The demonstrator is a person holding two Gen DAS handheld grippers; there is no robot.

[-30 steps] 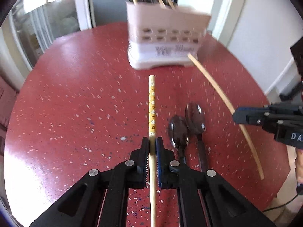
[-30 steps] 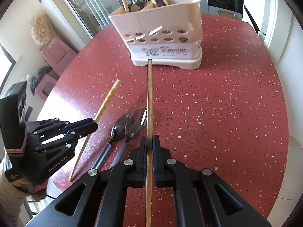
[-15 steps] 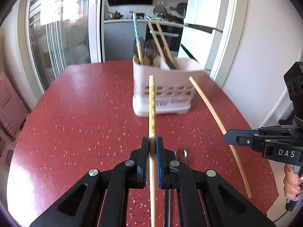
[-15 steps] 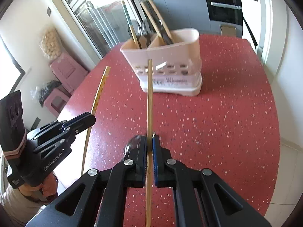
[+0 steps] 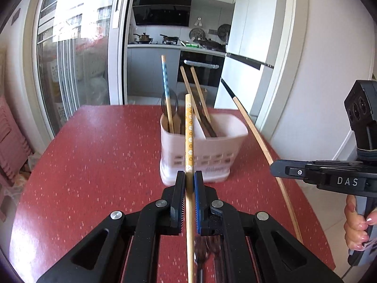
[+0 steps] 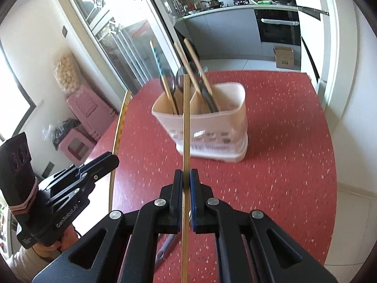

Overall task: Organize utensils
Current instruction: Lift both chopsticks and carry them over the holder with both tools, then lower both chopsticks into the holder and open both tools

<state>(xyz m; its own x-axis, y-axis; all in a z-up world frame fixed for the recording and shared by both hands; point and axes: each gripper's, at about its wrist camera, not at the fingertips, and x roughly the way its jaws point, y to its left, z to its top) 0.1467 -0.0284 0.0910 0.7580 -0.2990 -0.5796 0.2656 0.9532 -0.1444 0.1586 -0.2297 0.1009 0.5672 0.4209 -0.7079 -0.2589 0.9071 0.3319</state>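
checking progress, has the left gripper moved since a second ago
Yes. The left gripper, shut on the yellow chopstick, has risen and tilted up: the caddy sits lower in its view.

Right hand-held gripper: "DAS"; left hand-held gripper: "GenRobot.AI".

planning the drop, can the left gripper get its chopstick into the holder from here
Probably yes. The left gripper is shut on the yellow chopstick, raised above the table, nothing between it and the open-topped holder; utensils already crowd its left compartment.

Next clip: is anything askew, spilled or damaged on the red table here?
Nothing stands out. The pale plastic utensil caddy stands upright on the red speckled table. The left gripper clamps a yellow flower-patterned chopstick, the right gripper a plain wooden chopstick.
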